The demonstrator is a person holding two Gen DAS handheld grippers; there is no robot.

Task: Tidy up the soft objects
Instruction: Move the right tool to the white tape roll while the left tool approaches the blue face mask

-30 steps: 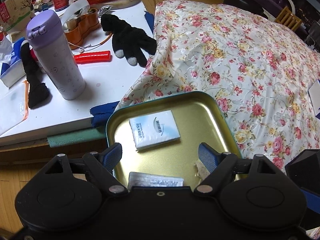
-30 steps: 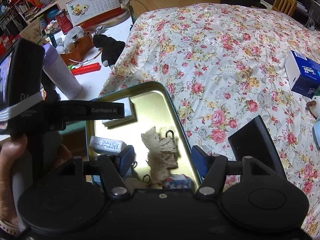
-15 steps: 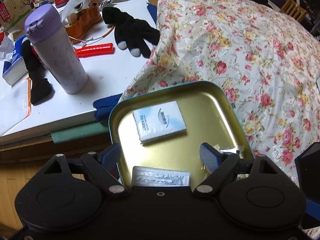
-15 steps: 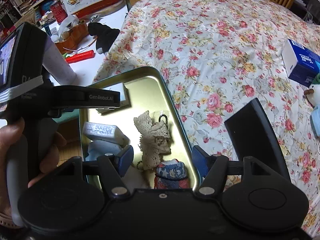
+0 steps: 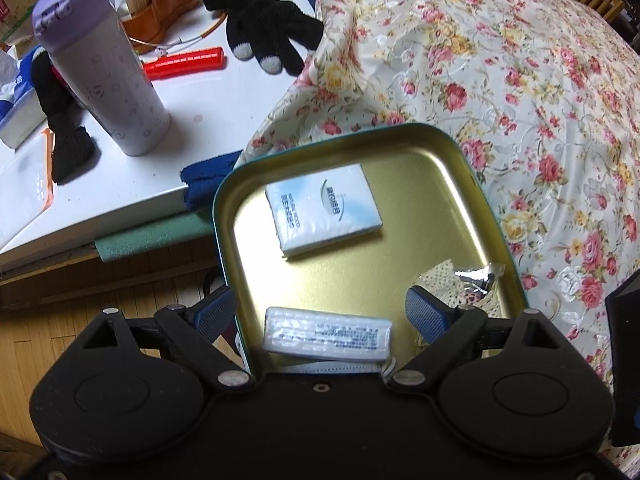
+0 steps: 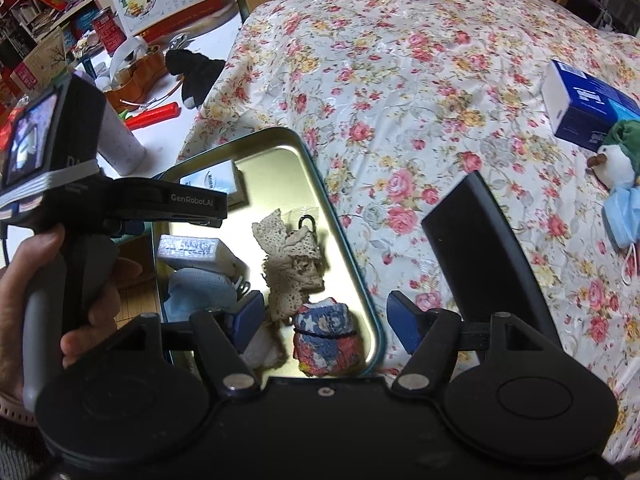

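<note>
A gold tin tray (image 5: 432,160) with a teal rim (image 6: 344,240) lies on the flowered bedspread. It holds a flat tissue pack (image 5: 324,208), a second wrapped pack (image 5: 326,338), a beige lace pouch (image 6: 292,264), a star-patterned pouch (image 6: 326,338) and a blue face mask (image 6: 200,292). My left gripper (image 5: 320,314) is open above the tray's near end. My right gripper (image 6: 324,320) is open above the star pouch, straddling the tray's right rim. A plush toy (image 6: 618,156) and another blue mask (image 6: 622,216) lie at the right.
The white table on the left carries a lilac bottle (image 5: 100,88), a black glove (image 5: 264,40), a red tool (image 5: 184,64) and a tissue box. A black slab (image 6: 484,252) and a blue-white box (image 6: 588,104) lie on the bedspread (image 6: 420,72).
Both grippers have drawn back toward me, so more of the tray's near end shows. The star-patterned pouch now lies free in the tray under the right gripper.
</note>
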